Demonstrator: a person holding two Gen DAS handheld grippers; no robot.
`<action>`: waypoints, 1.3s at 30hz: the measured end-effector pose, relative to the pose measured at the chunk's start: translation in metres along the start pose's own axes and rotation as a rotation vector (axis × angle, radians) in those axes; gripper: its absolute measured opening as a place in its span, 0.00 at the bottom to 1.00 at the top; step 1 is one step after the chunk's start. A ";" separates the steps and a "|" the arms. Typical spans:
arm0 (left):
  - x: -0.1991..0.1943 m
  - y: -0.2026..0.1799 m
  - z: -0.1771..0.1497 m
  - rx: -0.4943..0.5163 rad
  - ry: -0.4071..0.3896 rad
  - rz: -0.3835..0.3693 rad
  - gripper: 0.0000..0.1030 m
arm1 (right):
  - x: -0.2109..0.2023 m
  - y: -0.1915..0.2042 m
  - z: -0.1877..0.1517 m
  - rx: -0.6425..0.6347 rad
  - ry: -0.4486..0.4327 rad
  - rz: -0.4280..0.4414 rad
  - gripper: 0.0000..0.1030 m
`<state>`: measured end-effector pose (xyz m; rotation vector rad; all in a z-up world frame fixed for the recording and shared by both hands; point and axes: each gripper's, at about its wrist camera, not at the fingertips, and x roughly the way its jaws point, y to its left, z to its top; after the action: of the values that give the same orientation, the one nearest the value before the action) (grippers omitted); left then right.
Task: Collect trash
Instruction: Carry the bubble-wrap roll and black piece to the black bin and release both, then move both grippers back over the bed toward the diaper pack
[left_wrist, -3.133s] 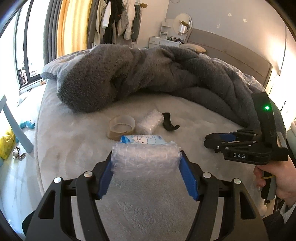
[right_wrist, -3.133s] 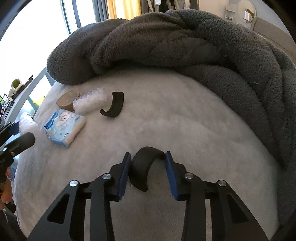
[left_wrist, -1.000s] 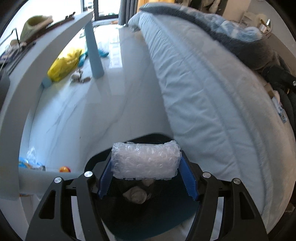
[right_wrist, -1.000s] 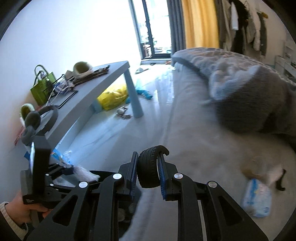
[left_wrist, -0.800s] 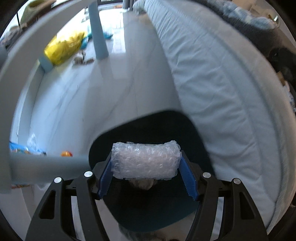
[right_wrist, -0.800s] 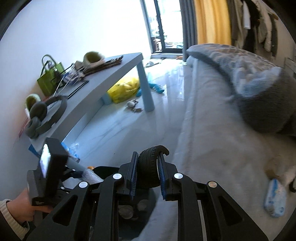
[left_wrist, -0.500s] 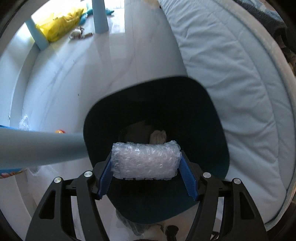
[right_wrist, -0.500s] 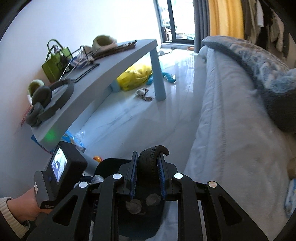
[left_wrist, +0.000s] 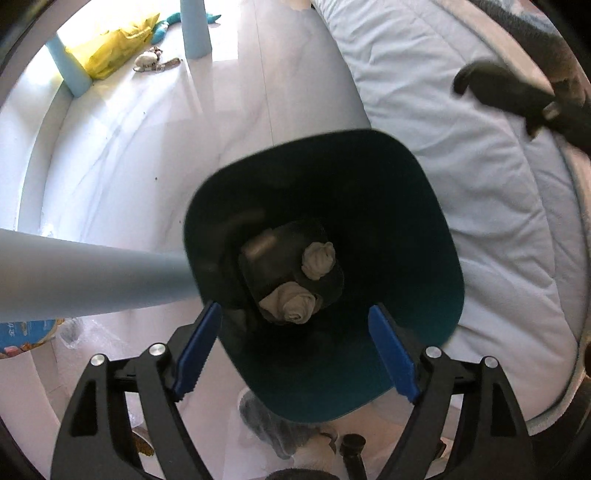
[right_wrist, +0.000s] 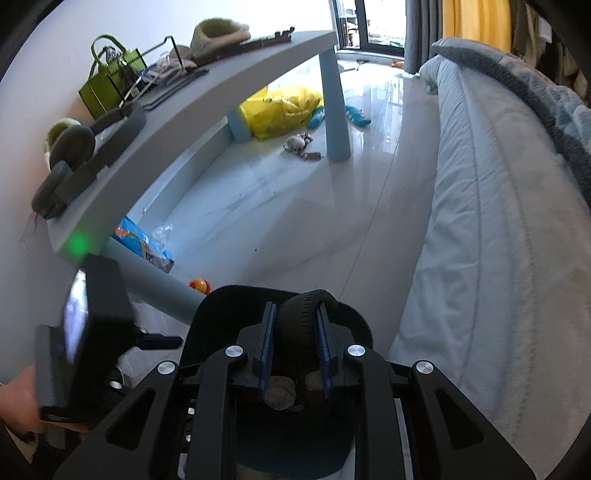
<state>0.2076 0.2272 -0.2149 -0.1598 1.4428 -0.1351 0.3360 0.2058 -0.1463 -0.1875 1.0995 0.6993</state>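
A dark teal trash bin (left_wrist: 436, 266) stands on the floor beside the bed. My left gripper (left_wrist: 295, 347) is open and empty right over its mouth. Two crumpled white tissues (left_wrist: 291, 304) lie at the bottom; the bubble wrap is not visible in the bin. My right gripper (right_wrist: 293, 345) is shut on a curved black rubber piece (right_wrist: 299, 317) above the bin (right_wrist: 229, 299). The right gripper also shows blurred in the left wrist view (left_wrist: 517, 99). The left gripper body shows at the left of the right wrist view (right_wrist: 85, 350).
The bed's pale mattress side (right_wrist: 480, 258) runs along the right. A grey table (right_wrist: 207, 96) with headphones (right_wrist: 74, 155) and a green bag (right_wrist: 110, 81) stands left; its leg (left_wrist: 85, 273) reaches the bin. A yellow bag (right_wrist: 280, 107) and small toys lie on the glossy floor.
My left gripper opened and the bubble wrap left it, dropping out of sight into the bin. Both grippers moved from the bed to above the bin; the right still holds the rubber piece.
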 end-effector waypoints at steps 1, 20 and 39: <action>-0.002 0.001 0.001 -0.001 -0.009 0.000 0.82 | 0.004 0.001 0.000 0.000 0.009 0.002 0.20; -0.082 0.025 0.008 -0.043 -0.337 0.012 0.65 | 0.075 0.018 -0.023 -0.029 0.204 -0.001 0.21; -0.152 -0.006 0.015 -0.021 -0.616 0.024 0.65 | 0.073 0.024 -0.040 -0.054 0.296 0.019 0.54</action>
<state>0.2036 0.2501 -0.0640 -0.1820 0.8322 -0.0429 0.3108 0.2362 -0.2234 -0.3353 1.3662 0.7339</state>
